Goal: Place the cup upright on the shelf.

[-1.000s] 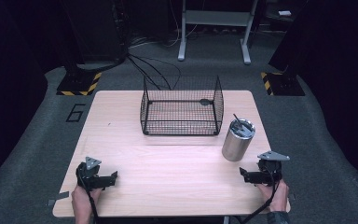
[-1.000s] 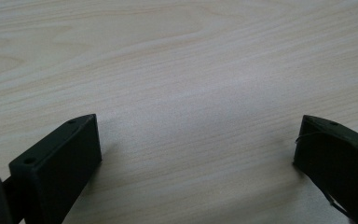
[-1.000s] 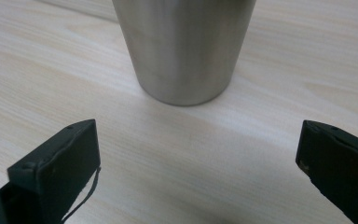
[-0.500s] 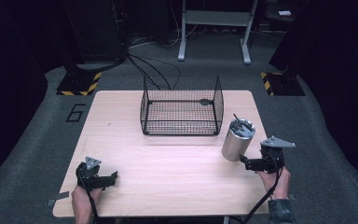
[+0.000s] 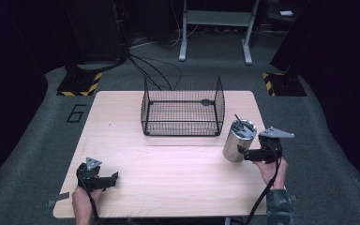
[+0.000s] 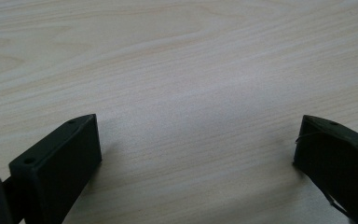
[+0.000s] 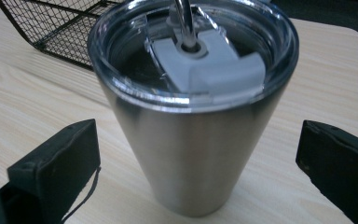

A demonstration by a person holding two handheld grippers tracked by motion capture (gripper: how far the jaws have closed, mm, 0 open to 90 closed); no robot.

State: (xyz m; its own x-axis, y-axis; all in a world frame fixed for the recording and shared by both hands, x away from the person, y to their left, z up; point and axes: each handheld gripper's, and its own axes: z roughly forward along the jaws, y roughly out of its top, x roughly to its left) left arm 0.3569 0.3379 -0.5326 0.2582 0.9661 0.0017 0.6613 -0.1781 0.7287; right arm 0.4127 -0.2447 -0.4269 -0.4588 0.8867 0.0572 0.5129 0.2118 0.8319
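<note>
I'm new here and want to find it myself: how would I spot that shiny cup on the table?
Start at the wooden table and find the black wire basket near its far edge. Just off the basket's right front corner stands the steel tumbler, with the right gripper open around it. It is the only silvery thing there, capped by a clear lid with a straw.

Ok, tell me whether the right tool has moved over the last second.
Yes. The right tool has moved forward and inward, from near the table's right front edge up to the steel tumbler, jaws open around it.
</note>
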